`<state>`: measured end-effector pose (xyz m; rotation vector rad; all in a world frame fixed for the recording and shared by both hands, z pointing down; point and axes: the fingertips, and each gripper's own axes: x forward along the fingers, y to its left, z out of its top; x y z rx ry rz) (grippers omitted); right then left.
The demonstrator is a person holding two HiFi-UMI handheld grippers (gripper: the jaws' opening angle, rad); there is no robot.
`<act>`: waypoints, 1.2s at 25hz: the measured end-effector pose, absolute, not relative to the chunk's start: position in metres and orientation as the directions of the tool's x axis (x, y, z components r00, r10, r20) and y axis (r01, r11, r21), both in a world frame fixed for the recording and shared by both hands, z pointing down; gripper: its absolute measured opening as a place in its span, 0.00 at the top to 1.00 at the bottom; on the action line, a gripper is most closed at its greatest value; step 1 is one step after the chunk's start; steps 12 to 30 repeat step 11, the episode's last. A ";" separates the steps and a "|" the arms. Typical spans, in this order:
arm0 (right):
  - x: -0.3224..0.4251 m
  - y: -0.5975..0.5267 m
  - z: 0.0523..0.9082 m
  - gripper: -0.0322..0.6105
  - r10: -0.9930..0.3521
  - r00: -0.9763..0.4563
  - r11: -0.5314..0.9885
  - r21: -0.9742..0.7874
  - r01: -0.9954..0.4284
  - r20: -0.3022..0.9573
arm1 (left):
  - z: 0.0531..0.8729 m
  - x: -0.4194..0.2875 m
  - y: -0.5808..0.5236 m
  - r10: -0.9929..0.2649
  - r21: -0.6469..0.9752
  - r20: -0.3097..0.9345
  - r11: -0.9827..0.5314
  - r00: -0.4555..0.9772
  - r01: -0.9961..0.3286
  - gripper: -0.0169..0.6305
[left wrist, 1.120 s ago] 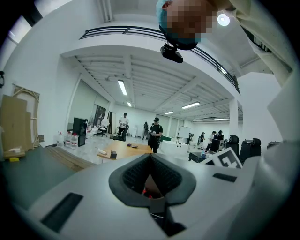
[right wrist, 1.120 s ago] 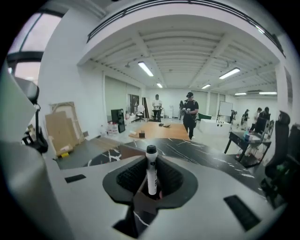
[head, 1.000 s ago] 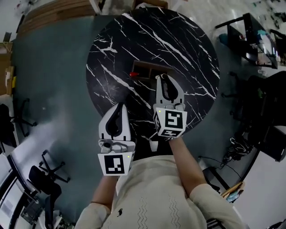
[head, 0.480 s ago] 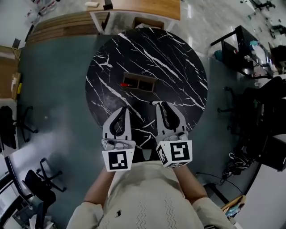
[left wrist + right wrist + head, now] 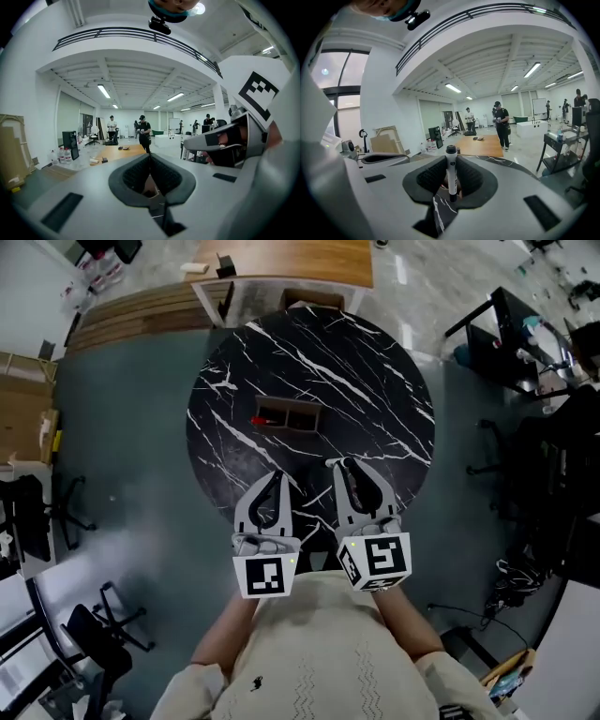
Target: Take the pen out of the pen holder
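A brown two-compartment pen holder [image 5: 291, 415] stands near the middle of the round black marble table [image 5: 375, 381], with a small red thing [image 5: 261, 420] at its left end. My right gripper [image 5: 354, 468] hovers over the table's near edge, well short of the holder. In the right gripper view it [image 5: 450, 161] is shut on a white pen with a black cap [image 5: 450, 174], held upright between the pads. My left gripper [image 5: 275, 480] is beside it, jaws shut with nothing between them [image 5: 150, 159].
A wooden desk [image 5: 281, 263] stands beyond the table. Office chairs [image 5: 94, 615] and cardboard boxes [image 5: 23, 418] are on the left, a black cart [image 5: 525, 324] and dark furniture on the right. Several people stand far off in the hall [image 5: 502, 123].
Both grippers drew back toward my body. The right one left the pen holder and now sits by the table's near edge; the left one came up level with it.
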<state>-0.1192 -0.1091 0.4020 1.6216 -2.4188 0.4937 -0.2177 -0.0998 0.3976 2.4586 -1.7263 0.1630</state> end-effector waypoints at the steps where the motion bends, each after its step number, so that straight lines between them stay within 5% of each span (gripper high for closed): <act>1: -0.119 -0.108 0.401 0.82 -0.858 -0.391 0.355 -0.166 -0.920 0.334 | 0.397 -0.212 -0.099 -0.921 0.026 0.165 -0.354 0.353 -0.935 0.95; 6: -0.124 -0.104 0.398 0.82 -0.843 -0.413 0.382 -0.156 -0.911 0.345 | 0.390 -0.193 -0.097 -0.915 0.076 0.136 -0.372 0.380 -0.925 0.95; 11: -0.136 -0.101 0.388 0.82 -0.835 -0.434 0.408 -0.150 -0.901 0.339 | 0.388 -0.192 -0.096 -0.880 -0.130 0.161 -0.468 0.447 -0.874 0.95; 30: -0.136 -0.101 0.388 0.82 -0.835 -0.434 0.408 -0.150 -0.901 0.339 | 0.388 -0.192 -0.096 -0.880 -0.130 0.161 -0.468 0.447 -0.874 0.95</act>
